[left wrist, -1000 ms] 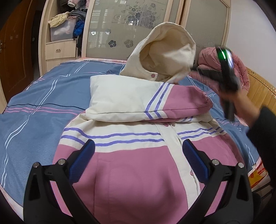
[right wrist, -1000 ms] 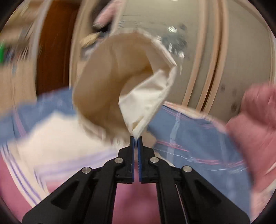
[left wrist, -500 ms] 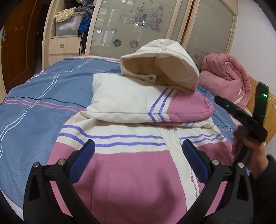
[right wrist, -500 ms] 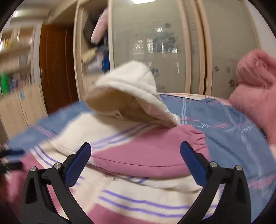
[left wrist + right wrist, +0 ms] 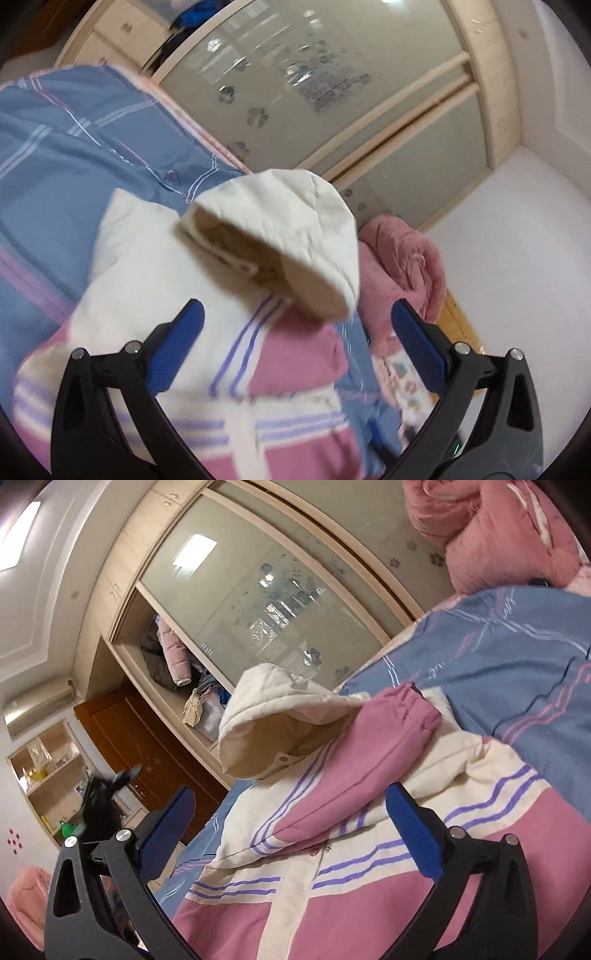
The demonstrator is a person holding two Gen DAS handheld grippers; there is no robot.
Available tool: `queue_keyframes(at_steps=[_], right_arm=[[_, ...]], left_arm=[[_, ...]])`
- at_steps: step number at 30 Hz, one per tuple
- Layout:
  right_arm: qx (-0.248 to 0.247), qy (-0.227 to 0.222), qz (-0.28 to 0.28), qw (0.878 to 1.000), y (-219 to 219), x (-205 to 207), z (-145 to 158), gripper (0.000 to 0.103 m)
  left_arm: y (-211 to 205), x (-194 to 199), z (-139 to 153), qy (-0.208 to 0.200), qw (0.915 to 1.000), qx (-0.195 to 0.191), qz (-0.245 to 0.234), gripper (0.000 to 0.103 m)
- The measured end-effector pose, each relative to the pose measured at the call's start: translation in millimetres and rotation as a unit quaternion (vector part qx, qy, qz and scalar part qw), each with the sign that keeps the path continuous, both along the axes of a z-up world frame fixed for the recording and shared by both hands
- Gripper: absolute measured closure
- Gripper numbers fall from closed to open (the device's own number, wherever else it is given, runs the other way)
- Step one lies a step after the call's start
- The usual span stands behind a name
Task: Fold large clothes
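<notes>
A pink-and-cream hooded jacket [image 5: 369, 812] lies on the bed [image 5: 517, 672], sleeves folded across the chest, hood [image 5: 280, 723] flopped forward. Left claw [image 5: 295, 350] and right claw [image 5: 291, 830] both hang released, empty — the puffy hood may spring back, undoing the fold.

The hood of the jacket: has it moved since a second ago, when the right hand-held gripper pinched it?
Yes. The hood was held up against the wardrobe door; released, it has dropped forward onto the folded pink sleeve.
</notes>
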State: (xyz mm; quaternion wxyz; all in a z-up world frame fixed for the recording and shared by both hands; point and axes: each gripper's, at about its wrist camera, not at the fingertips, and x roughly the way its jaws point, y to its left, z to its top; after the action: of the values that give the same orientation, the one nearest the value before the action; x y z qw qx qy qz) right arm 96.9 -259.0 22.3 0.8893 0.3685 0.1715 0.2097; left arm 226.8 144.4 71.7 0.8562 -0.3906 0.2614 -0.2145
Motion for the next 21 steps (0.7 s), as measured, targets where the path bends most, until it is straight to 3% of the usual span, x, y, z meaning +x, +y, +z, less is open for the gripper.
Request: queue_keyframes(at_steps=[5,8,11,13,14,16,21], right_arm=[[0.029,0.005,0.003,1.000,-10,-3,-7,0.001],[0.041,0.000,0.005,0.999,-17,-3,-5,0.001],[0.048,0.007,0.014,0.999,-22,0,-7,0.001],[0.050,0.011,0.013,0.999,-26,1,-8,0.001],[0.052,0.013,0.013,0.998,-28,2,-9,0.001],[0.060,0.019,0.016,0.998,-32,3,-10,0.001],[0.061,0.018,0.023,0.998,-32,1,-10,0.001]], left_arm=[[-9,77,-22,0.070,0.9951,-0.069,0.011,0.011],[-13,106,-36,0.098,0.9926,-0.066,0.030,0.015],[-16,127,-50,0.131,0.9883,-0.049,0.060,0.037],[-16,132,-52,0.136,0.9877,-0.038,0.066,0.074],[-18,133,-50,0.135,0.9882,-0.034,0.063,0.083],[-20,127,-42,0.129,0.9899,-0.010,0.059,0.092],[-41,86,-7,0.086,0.9945,0.054,0.025,0.094]])
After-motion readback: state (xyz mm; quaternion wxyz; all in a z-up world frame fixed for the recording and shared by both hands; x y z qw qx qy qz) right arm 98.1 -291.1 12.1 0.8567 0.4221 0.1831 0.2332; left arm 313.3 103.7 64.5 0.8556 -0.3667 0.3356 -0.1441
